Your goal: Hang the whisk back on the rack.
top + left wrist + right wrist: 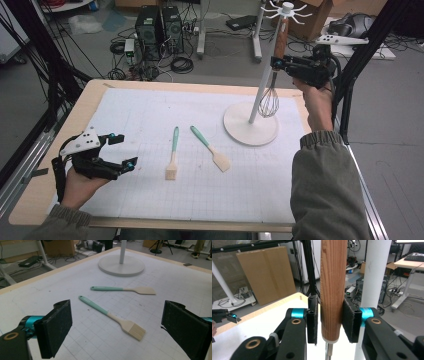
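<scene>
Cables, computer towers and cardboard boxes crowd the floor beyond a wooden table [60, 145] covered by a white gridded mat [150, 125]. At the far right of the mat stands a white rack [250, 131], its pole topped with hooks. A whisk [272, 85] with a wooden handle hangs from one hook, wire head down, close beside the pole.

Raised level with that handle, the right gripper [276, 63] brackets it from both sides. In the right gripper view the handle [333, 290] stands upright between the two black pads [312, 320]; the right-hand pad lies against the wood, while a thin gap shows at the left-hand one (so the jaws are not clamped on it). No earlier picture is at hand, and the whisk hangs by its hook.

Low at the mat's near left corner, the left gripper [127, 150] rests in the person's hand, jaws spread wide with nothing between them. Just ahead of its fingertips lie a teal-handled brush [112, 315] and, a little beyond it, a teal-handled spatula [123, 289], apart from each other, handles pointing away from the person. The rack's round base sits farther past both.
</scene>
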Motion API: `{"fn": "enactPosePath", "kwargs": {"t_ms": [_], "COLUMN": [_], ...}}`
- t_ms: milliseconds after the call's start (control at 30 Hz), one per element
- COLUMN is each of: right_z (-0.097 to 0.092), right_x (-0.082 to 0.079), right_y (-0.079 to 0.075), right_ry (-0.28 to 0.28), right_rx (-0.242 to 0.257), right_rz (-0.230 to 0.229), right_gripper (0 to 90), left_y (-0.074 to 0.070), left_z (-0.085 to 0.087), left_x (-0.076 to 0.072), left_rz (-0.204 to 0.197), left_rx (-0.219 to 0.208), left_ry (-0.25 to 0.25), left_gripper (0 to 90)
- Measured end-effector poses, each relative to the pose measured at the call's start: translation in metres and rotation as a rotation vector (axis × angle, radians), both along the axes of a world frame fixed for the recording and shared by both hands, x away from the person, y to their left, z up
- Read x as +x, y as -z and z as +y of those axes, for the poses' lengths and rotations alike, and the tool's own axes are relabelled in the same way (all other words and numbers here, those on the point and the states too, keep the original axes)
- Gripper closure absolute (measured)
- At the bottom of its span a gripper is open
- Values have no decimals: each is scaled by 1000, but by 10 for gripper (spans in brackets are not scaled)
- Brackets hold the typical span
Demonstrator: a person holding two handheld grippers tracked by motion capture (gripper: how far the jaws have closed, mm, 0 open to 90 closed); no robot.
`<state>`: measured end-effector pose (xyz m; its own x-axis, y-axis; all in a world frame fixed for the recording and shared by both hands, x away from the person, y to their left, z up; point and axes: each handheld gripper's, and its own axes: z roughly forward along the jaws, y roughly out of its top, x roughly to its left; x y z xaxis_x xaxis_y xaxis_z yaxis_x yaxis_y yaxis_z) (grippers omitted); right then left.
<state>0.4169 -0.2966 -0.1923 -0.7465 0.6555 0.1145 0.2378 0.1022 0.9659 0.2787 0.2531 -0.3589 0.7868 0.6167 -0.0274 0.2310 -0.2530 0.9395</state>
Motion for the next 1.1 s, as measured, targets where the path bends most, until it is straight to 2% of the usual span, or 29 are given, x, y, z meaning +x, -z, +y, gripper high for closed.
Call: {"fn": "enactPosePath", "kwargs": {"t_ms": [200,300,433,600,767,867,1100], "right_z": [-3,-7,-12,-12,-10,-11,-13], "right_x": [-5,-8,-11,-16,-18,-23,-30], "right_y": [-3,-4,-7,-11,-16,-21,-34], "right_ry": [13,17,17,-9,-31,-32,-40], "right_rx": [-1,2,20,30,14,6,-31], "right_rz": [-16,-9,-16,-12,5,-19,-46], "right_gripper": [637,615,573,501,437,448,645], "left_y": [-1,0,0,-1,-1,-1,-1], "left_z": [2,3,3,3,3,3,3], "left_x": [0,0,0,-1,-1,-1,-1], "left_rz": [-2,0,2,-2,-1,-4,-3], "left_rx": [-7,-8,-5,-3,-1,0,-1], "left_ry": [-3,-5,-6,-7,-7,-10,-12], "left_gripper": [102,102,102,102,102,102,102]}}
